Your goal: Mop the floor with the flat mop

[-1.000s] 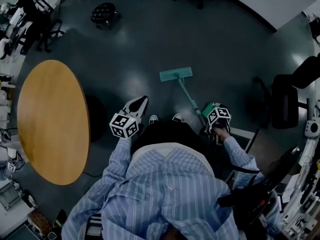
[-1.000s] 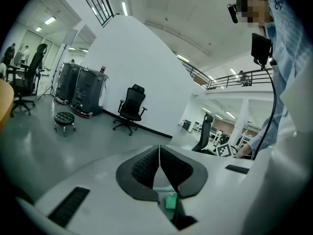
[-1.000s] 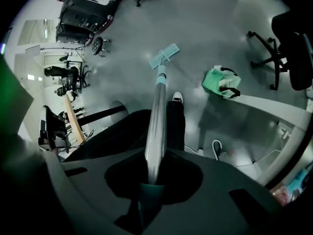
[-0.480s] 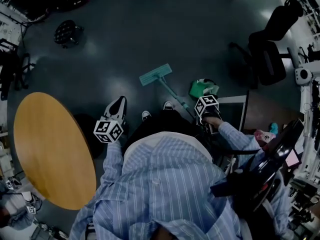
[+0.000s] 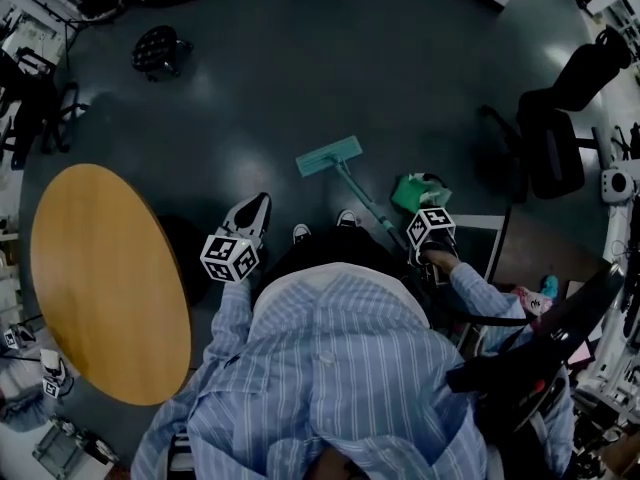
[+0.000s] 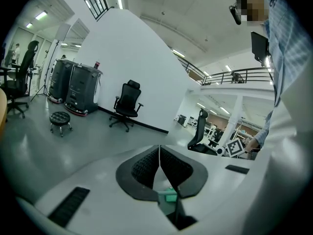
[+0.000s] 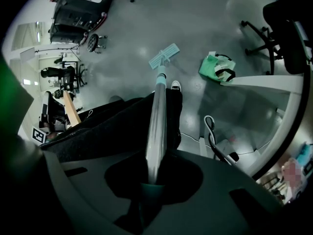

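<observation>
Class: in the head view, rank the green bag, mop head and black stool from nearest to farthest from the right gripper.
1. Green bag, just beside the right gripper.
2. Mop head, ahead, to its left.
3. Black stool, far left.

We see a dark floor [image 5: 400,78], smooth, with a dull sheen that catches the lights. The round tabletop [image 5: 100,288] looks like wood with an even satin finish. The mop's handle [image 7: 157,121] is bare brushed metal, bright along its length; its head [image 5: 328,155] is matt teal. The left tool [image 6: 159,153] has a smooth white plastic shell and ribbed black pads [image 6: 144,169]. The shirt [image 5: 340,388] is striped woven cloth.
</observation>
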Tool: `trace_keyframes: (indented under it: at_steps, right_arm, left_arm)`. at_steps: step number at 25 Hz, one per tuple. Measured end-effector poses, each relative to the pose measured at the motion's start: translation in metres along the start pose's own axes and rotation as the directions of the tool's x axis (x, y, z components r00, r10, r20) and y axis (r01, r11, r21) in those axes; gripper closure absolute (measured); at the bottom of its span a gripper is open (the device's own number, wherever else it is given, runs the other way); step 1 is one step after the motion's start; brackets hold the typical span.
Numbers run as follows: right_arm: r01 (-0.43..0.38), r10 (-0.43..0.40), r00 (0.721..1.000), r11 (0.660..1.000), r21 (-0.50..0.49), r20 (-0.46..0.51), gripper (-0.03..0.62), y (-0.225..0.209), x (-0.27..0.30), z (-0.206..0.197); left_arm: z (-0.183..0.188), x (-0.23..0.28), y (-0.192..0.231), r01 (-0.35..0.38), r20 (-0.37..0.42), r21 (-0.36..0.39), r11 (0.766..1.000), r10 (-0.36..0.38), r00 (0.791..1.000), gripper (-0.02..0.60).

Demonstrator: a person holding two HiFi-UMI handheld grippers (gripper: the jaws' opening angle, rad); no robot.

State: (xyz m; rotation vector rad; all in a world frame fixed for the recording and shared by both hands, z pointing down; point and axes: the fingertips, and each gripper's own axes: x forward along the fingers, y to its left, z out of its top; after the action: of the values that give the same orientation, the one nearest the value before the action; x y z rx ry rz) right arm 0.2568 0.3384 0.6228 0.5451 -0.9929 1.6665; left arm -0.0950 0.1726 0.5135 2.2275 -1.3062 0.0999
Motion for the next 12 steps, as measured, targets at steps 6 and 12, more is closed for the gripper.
trace_keyframes:
  at_steps: [6, 12]
  right_arm:
    - [0.003, -0.003, 1.0, 1.0, -0.003, -0.005, 0.539, -0.002, -0.006, 0.001]
    - [0.0, 0.0, 1.0, 1.0, -0.005, -0.007, 0.539, -0.006, -0.006, 0.002]
  left_arm:
    - [-0.009, -0.006, 0.006, -0.036, -0.017, -0.026, 0.999, 0.035, 0.999, 0.572]
    - [-0.013, -0.005, 0.006, -0.054, -0.017, -0.029, 0.998, 0.054, 0.998, 0.572]
